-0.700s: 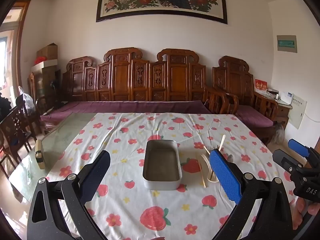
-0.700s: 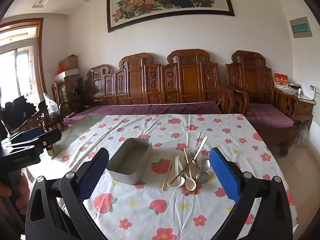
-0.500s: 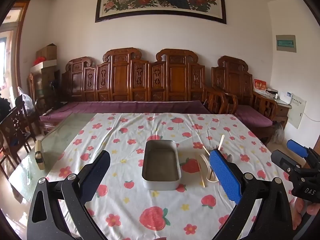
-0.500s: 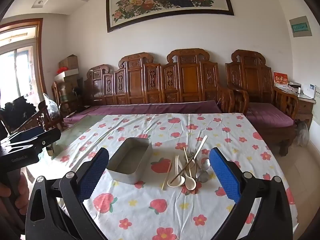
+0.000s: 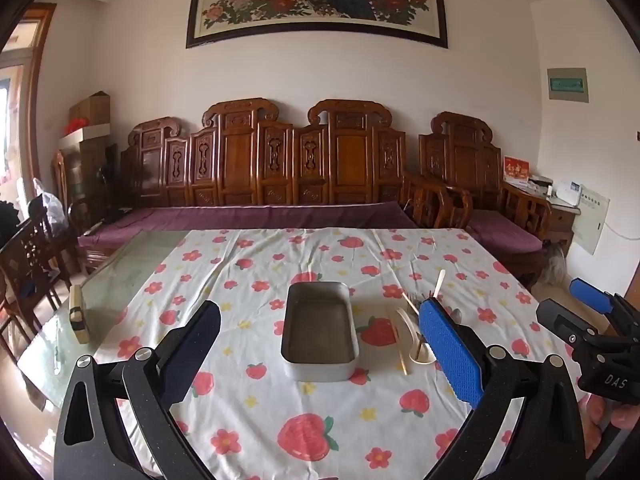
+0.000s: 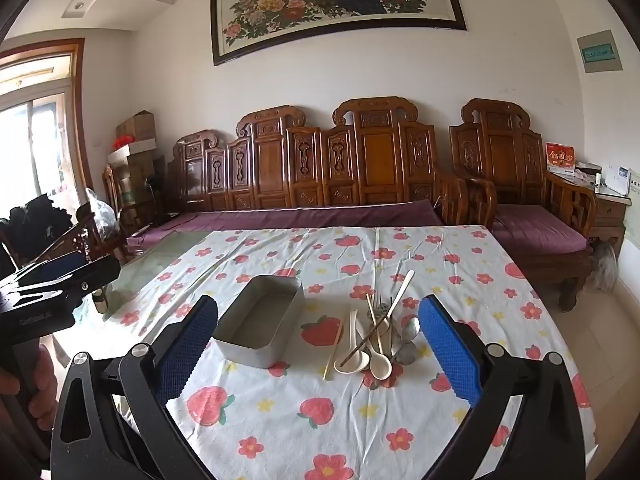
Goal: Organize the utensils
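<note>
An empty rectangular metal tin [image 5: 319, 330] [image 6: 260, 322] sits mid-table on a strawberry-print cloth. To its right lies a pile of utensils [image 6: 380, 334]: white ceramic spoons [image 6: 380, 366], metal spoons, a fork and chopsticks [image 6: 334, 348]. In the left wrist view the pile [image 5: 416, 320] is partly hidden behind my right finger. My left gripper [image 5: 320, 360] is open and empty, held above the near table, facing the tin. My right gripper [image 6: 316, 354] is open and empty, between tin and pile. Each gripper shows at the other view's edge.
The table's left part is bare glass [image 5: 116, 280] with a small wooden block [image 5: 78, 314] on it. A carved wooden sofa [image 5: 280, 176] stands behind the table, chairs [image 5: 32, 248] to the left, an armchair and side cabinet [image 6: 608, 208] to the right.
Both grippers have barely shifted; the views are nearly the same. Nothing was picked up or moved.
</note>
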Motion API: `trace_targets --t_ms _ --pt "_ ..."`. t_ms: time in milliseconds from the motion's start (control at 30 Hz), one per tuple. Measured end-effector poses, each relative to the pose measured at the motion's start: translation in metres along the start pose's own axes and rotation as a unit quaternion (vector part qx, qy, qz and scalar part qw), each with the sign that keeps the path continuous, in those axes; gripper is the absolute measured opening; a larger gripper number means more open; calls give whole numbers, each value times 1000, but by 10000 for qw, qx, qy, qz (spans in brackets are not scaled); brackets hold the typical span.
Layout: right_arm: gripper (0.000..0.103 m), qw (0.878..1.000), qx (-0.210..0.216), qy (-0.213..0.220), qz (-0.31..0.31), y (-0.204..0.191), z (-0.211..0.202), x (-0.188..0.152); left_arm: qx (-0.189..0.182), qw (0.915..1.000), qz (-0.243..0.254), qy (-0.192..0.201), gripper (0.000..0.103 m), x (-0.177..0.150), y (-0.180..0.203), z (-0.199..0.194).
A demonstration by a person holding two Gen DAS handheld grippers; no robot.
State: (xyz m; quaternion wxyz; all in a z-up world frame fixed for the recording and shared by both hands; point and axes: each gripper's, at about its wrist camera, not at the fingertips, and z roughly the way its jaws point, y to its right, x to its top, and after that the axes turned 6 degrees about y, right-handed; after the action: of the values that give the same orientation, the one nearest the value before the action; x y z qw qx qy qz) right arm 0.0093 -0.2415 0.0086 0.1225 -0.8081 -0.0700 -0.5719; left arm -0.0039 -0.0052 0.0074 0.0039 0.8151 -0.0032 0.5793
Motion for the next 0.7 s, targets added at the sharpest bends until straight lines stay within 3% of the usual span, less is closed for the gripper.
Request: trace_targets --t_ms 700 --pt "100 10000 20 15 26 -1 -2 2 -11 10000 45 38 97 4 1 -3"
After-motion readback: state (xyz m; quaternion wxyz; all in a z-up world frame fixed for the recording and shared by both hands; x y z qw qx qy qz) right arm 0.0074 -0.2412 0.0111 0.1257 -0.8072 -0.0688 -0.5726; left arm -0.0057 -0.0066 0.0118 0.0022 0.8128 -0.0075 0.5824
